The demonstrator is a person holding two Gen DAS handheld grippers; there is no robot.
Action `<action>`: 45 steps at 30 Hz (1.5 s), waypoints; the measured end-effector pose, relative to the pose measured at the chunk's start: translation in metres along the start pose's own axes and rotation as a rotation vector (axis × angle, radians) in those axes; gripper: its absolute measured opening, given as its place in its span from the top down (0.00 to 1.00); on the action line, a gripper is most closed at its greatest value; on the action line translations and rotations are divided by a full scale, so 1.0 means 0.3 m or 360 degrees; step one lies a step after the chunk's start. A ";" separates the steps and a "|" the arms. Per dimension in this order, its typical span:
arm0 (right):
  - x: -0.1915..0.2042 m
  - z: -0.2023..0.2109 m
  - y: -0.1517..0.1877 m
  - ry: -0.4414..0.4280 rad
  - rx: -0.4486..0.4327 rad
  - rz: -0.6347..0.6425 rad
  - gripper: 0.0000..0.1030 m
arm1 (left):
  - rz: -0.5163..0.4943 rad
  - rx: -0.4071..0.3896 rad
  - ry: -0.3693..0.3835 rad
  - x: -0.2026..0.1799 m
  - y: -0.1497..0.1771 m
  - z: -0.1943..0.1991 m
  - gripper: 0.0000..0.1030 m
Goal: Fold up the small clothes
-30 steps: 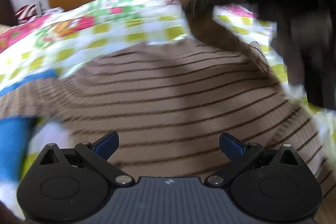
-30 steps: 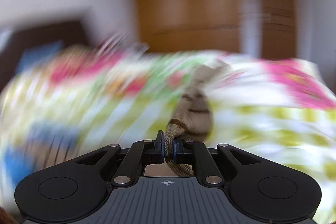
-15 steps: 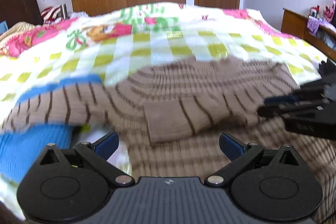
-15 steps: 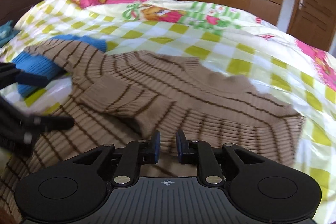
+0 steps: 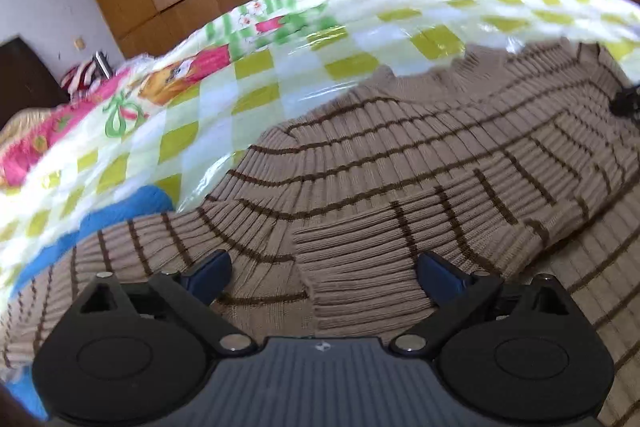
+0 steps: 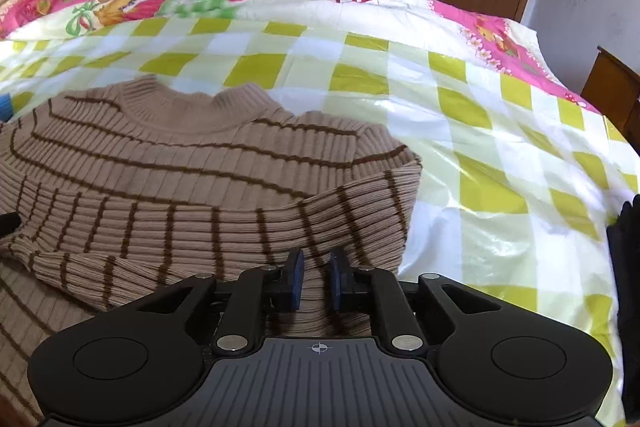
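Underneath everything, a glossy checked bedspread [image 6: 460, 99] in yellow-green and white carries the ribbed tan sweater [image 6: 168, 163] with thin brown stripes, one sleeve folded across its body. Spread wide, the left gripper [image 5: 322, 269] hovers over the cuff; the right gripper [image 6: 316, 275], a narrow gap between its blue pads, holds nothing.
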State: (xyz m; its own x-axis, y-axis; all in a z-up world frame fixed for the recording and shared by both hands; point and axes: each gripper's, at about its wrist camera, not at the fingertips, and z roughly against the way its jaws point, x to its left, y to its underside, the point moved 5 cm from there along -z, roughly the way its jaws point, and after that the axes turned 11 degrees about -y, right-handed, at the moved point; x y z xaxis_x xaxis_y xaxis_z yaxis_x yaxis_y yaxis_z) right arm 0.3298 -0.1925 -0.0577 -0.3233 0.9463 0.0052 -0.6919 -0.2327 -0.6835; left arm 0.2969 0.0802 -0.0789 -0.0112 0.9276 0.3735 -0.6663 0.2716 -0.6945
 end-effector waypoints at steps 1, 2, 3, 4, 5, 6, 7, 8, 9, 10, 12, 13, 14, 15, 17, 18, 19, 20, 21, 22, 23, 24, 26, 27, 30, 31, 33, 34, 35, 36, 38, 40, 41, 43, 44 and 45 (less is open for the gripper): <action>0.003 0.016 -0.003 0.0014 -0.0001 -0.0009 0.88 | 0.0028 0.0013 -0.0027 0.016 -0.005 -0.003 0.00; 0.015 0.040 -0.008 0.0019 -0.0014 -0.0004 0.84 | 0.0046 0.0005 -0.0049 0.028 -0.012 0.001 0.00; 0.038 0.066 -0.018 -0.0018 -0.0043 0.0030 0.79 | 0.0063 -0.0016 -0.0061 0.040 -0.020 0.012 0.00; 0.064 0.086 -0.029 -0.0075 -0.0067 0.0075 0.79 | 0.0080 -0.0038 -0.0065 0.050 -0.028 0.027 0.00; 0.098 0.099 -0.041 -0.0146 -0.0077 0.0126 0.79 | 0.0101 -0.0059 -0.0058 0.059 -0.034 0.045 0.00; 0.132 0.102 -0.053 -0.0212 -0.0080 0.0172 0.79 | 0.0122 -0.0079 -0.0037 0.066 -0.038 0.066 0.00; 0.161 0.099 -0.064 -0.0269 -0.0084 0.0209 0.79 | 0.0143 -0.0106 0.0002 0.066 -0.043 0.095 0.00; 0.197 0.083 -0.075 -0.0351 -0.0074 0.0268 0.79 | 0.0148 -0.0131 0.0047 0.058 -0.046 0.120 0.00; 0.225 0.063 -0.086 -0.0406 -0.0054 0.0326 0.79 | 0.0136 -0.0162 0.0101 0.042 -0.049 0.148 0.00; 0.252 0.042 -0.093 -0.0442 -0.0030 0.0378 0.79 | 0.0116 -0.0194 0.0144 0.022 -0.051 0.172 0.00; 0.302 -0.002 -0.097 -0.0568 0.0045 0.0483 0.79 | 0.0056 -0.0243 0.0240 -0.028 -0.048 0.206 0.00; 0.319 -0.017 -0.100 -0.0618 0.0067 0.0518 0.79 | 0.0022 -0.0250 0.0279 -0.053 -0.045 0.211 0.00; 0.338 -0.033 -0.104 -0.0672 0.0106 0.0565 0.79 | -0.0024 -0.0251 0.0307 -0.081 -0.036 0.206 0.00; 0.352 -0.041 -0.109 -0.0688 0.0122 0.0603 0.78 | -0.0071 -0.0241 0.0312 -0.103 -0.027 0.194 0.00; 0.386 -0.052 -0.124 -0.0740 0.0128 0.0680 0.72 | -0.0169 -0.0174 0.0324 -0.138 0.002 0.158 0.00; 0.398 -0.061 -0.130 -0.0769 0.0138 0.0697 0.65 | -0.0207 -0.0104 0.0340 -0.147 0.022 0.134 0.00; 0.413 -0.082 -0.133 -0.0803 0.0175 0.0704 0.61 | -0.0206 -0.0053 0.0348 -0.150 0.046 0.115 0.00; 0.423 -0.107 -0.129 -0.0807 0.0210 0.0703 0.61 | -0.0179 -0.0050 0.0362 -0.142 0.055 0.113 0.00; 0.435 -0.131 -0.125 -0.0786 0.0234 0.0704 0.63 | -0.0168 -0.0047 0.0375 -0.134 0.060 0.116 0.00; 0.445 -0.149 -0.121 -0.0765 0.0255 0.0703 0.66 | -0.0163 -0.0047 0.0376 -0.125 0.060 0.119 0.00; 0.448 -0.150 -0.119 -0.0770 0.0261 0.0688 0.75 | -0.0155 -0.0049 0.0370 -0.117 0.060 0.120 0.00; 0.453 -0.147 -0.122 -0.0778 0.0263 0.0663 0.85 | -0.0152 -0.0051 0.0369 -0.111 0.060 0.120 0.00; 0.460 -0.133 -0.131 -0.0752 0.0246 0.0645 0.92 | -0.0148 -0.0061 0.0358 -0.099 0.055 0.117 0.00; 0.459 -0.125 -0.134 -0.0730 0.0233 0.0641 0.95 | -0.0149 -0.0071 0.0343 -0.096 0.047 0.116 0.00; 0.454 -0.119 -0.165 -0.0692 0.0166 0.0560 0.96 | -0.0144 -0.0159 0.0235 -0.073 0.027 0.125 0.00; 0.454 -0.127 -0.175 -0.0692 0.0153 0.0525 0.96 | -0.0135 -0.0189 0.0190 -0.058 0.024 0.127 0.00; 0.456 -0.152 -0.180 -0.0686 0.0138 0.0469 0.96 | -0.0106 -0.0193 0.0146 -0.038 0.019 0.113 0.00; 0.460 -0.168 -0.178 -0.0680 0.0144 0.0452 0.96 | -0.0092 -0.0177 0.0126 -0.029 0.018 0.098 0.00; 0.466 -0.182 -0.173 -0.0679 0.0154 0.0450 0.96 | -0.0092 -0.0157 0.0111 -0.022 0.023 0.085 0.00; 0.471 -0.189 -0.168 -0.0666 0.0153 0.0469 0.95 | -0.0103 -0.0142 0.0087 -0.015 0.030 0.073 0.00; 0.467 -0.184 -0.168 -0.0667 0.0145 0.0468 0.94 | -0.0118 -0.0140 0.0030 0.008 0.040 0.063 0.00; 0.460 -0.174 -0.171 -0.0668 0.0146 0.0460 0.88 | -0.0110 -0.0136 -0.0002 0.038 0.048 0.065 0.00; 0.455 -0.164 -0.173 -0.0671 0.0134 0.0446 0.87 | -0.0096 -0.0130 -0.0020 0.055 0.051 0.067 0.00; 0.450 -0.138 -0.177 -0.0689 0.0095 0.0436 0.87 | -0.0070 -0.0119 -0.0062 0.089 0.054 0.078 0.00; 0.448 -0.121 -0.179 -0.0675 0.0070 0.0434 0.87 | -0.0049 -0.0122 -0.0070 0.104 0.051 0.087 0.00; 0.445 -0.104 -0.179 -0.0673 0.0051 0.0427 0.87 | -0.0024 -0.0132 -0.0063 0.114 0.047 0.100 0.00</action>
State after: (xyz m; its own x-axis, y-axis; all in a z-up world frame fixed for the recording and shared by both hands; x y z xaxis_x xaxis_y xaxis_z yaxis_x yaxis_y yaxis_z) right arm 0.3439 -0.0467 -0.0431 -0.7212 0.6800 0.1323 -0.5659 -0.4681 -0.6787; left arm 0.2647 0.1081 -0.0574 -0.0325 0.9128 0.4072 -0.6026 0.3072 -0.7366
